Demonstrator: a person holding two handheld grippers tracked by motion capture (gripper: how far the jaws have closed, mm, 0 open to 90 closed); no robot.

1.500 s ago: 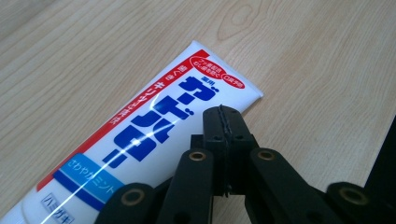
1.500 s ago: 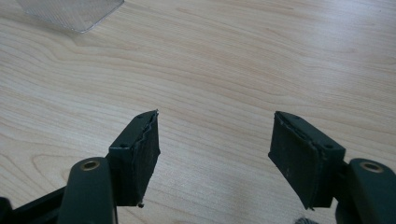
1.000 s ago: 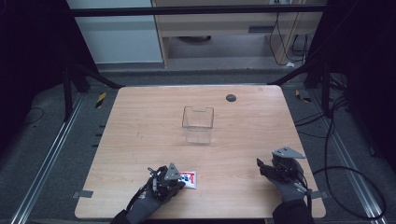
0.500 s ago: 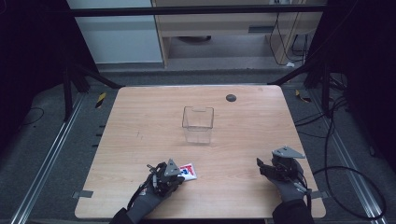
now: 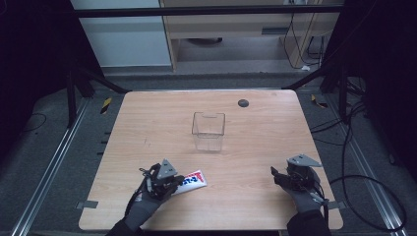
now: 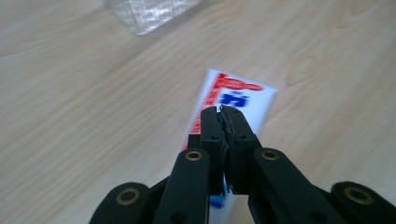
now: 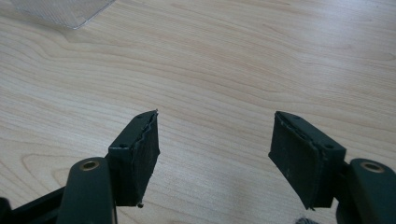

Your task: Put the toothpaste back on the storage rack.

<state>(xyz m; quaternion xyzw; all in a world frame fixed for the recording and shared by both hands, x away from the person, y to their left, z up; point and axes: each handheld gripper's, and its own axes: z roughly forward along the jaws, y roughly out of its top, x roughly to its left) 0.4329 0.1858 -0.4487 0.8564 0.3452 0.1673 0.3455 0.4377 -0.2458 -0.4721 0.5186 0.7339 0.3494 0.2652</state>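
Toothpaste tube (image 5: 193, 180): white with red and blue print, near the front edge of the table (image 5: 147, 123), left of the middle; its flat crimped end points toward the table's centre.
Left gripper (image 5: 171, 183): jaws pressed together on the near part of the tube, so the tube's printed end sticks out beyond the tips. In the left gripper view the same tube (image 6: 233, 100) runs out past the closed left gripper (image 6: 221, 111), with wood grain showing all round it.
Tube and table: whether the far end is touching the wood or just clear of it cannot be told from the high view; the tube looks slightly tilted.
Right gripper (image 5: 276, 178): near the front right corner of the table, well apart from the tube, jaws spread wide with nothing between them. The right gripper view shows bare wood in the gap of the right gripper (image 7: 212, 140).
Clear box (image 5: 208, 130): open-topped, see-through, standing near the middle of the table, beyond the tube and apart from it.
Step in hand: judged as the pick-up, with the tube pinched and starting to come off the table.
Next move: probably carry the tube forward to the clear box; this calls for a firm pinch, enough height to pass the rim, and lining the tube up over the opening before letting go.
Risk: the tube is thin and slippery, so it could pivot or slide out of the jaws.
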